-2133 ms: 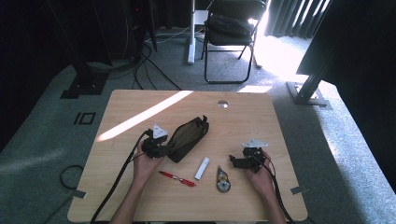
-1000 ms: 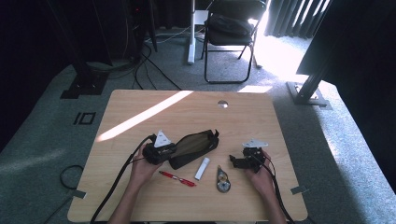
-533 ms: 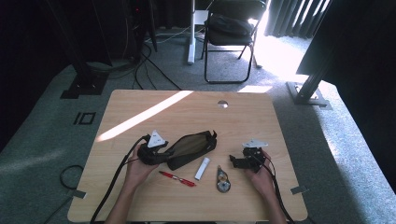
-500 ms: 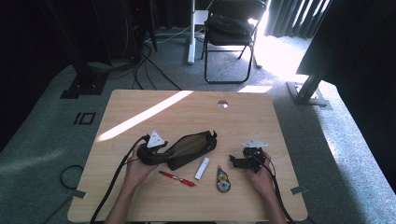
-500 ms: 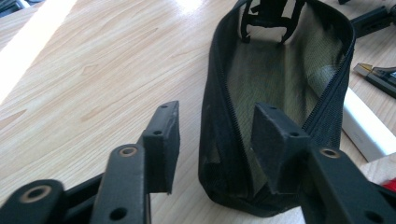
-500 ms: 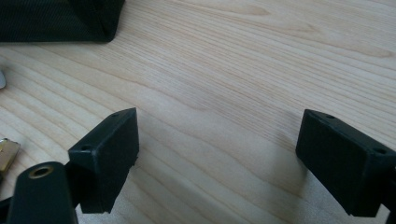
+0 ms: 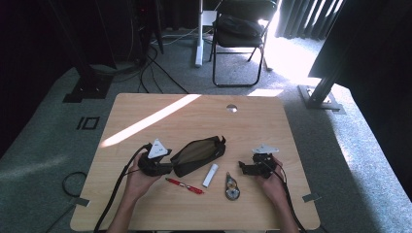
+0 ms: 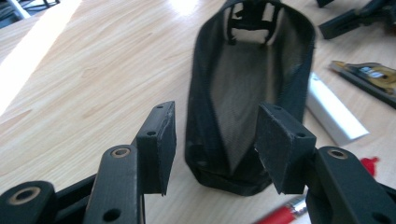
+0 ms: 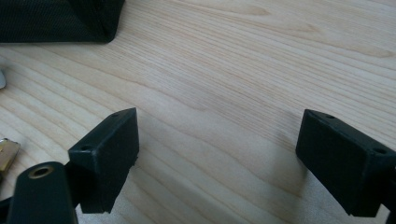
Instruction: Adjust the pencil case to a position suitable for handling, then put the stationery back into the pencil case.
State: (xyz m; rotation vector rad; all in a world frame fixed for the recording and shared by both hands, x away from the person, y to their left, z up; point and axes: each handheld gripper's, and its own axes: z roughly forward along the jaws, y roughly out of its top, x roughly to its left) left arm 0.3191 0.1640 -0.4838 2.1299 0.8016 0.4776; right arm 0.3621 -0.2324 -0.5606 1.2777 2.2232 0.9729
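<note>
A black mesh pouch (image 7: 198, 154) lies open-mouthed in the middle of the wooden table (image 7: 194, 111). My left gripper (image 7: 169, 168) sits at the pouch's left end. In the left gripper view its jaws have just been opening and stand apart (image 8: 215, 140). The near end of the pouch (image 8: 247, 93) lies between them, and the pads do not press on it. My right gripper (image 7: 243, 168) rests to the right of the pouch. In its own view it is wide open (image 9: 217, 154) over bare wood, with a corner of the pouch (image 9: 56, 18) at top left.
A red pen (image 7: 185, 185), a white stick-shaped item (image 7: 210, 175) and a yellow-and-black tool (image 7: 231, 187) lie in front of the pouch, between the two hands. A folding chair (image 7: 238, 34) and cables stand on the carpet beyond the table.
The left gripper has let go of the pouch's end, opened and drawn back a little to the left. The pouch now lies flatter across the table. The right gripper has stayed still.
</note>
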